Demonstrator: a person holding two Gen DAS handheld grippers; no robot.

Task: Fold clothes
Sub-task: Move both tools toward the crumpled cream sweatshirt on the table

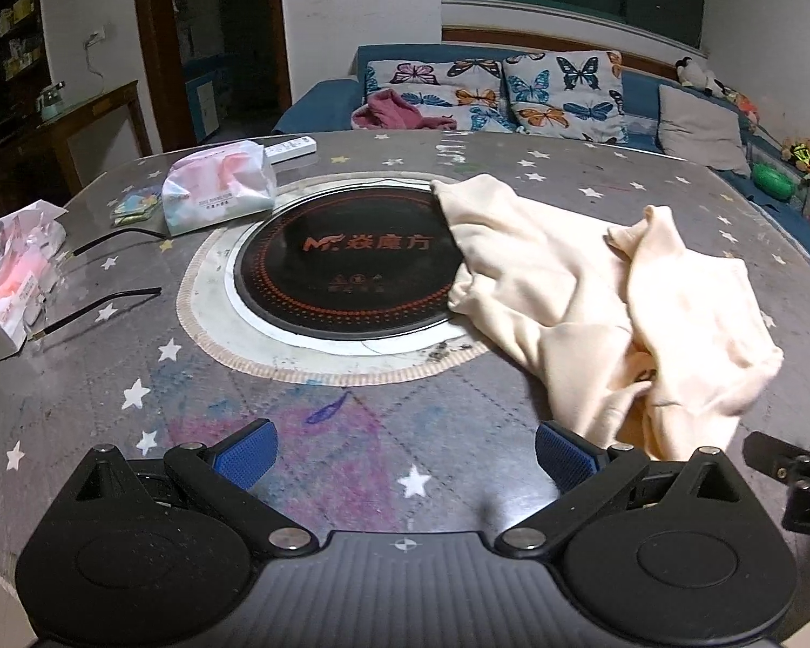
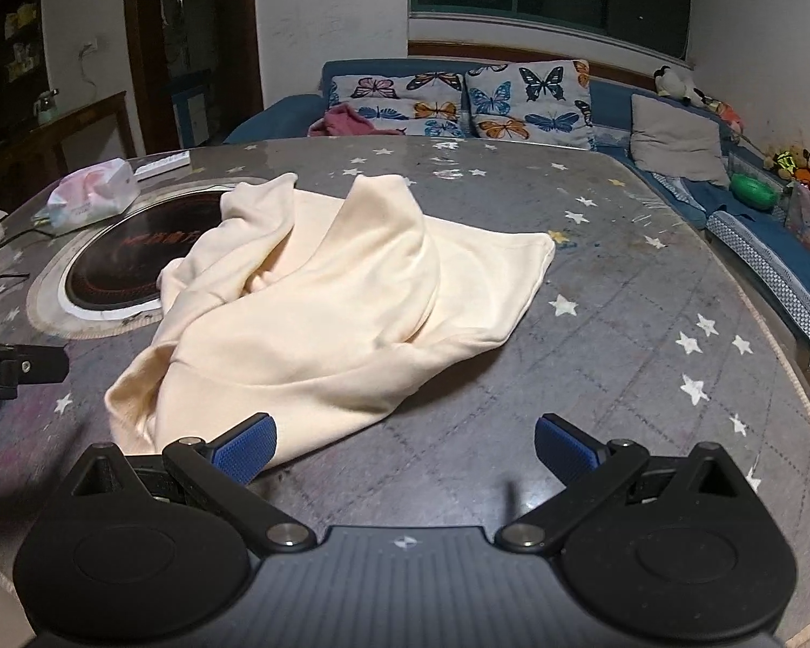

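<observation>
We see a crumpled cream cotton garment (image 2: 318, 291) lying loose on the grey star-printed round table (image 2: 648, 324), its far edge draped over the black circular induction cooktop (image 1: 345, 264) set in the table's middle. Our left gripper (image 1: 405, 456) hovers near the cooktop, blue-padded fingers spread and empty. Our right gripper (image 2: 405, 453) is likewise released, its left pad (image 2: 245, 451) at the garment's near hem.

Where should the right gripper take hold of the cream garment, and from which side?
Probably the near hem of the cream garment, just ahead of the open right gripper. That edge lies flat and free on the table, so a low approach from the near side suits it. The middle is bunched in folds.
</observation>
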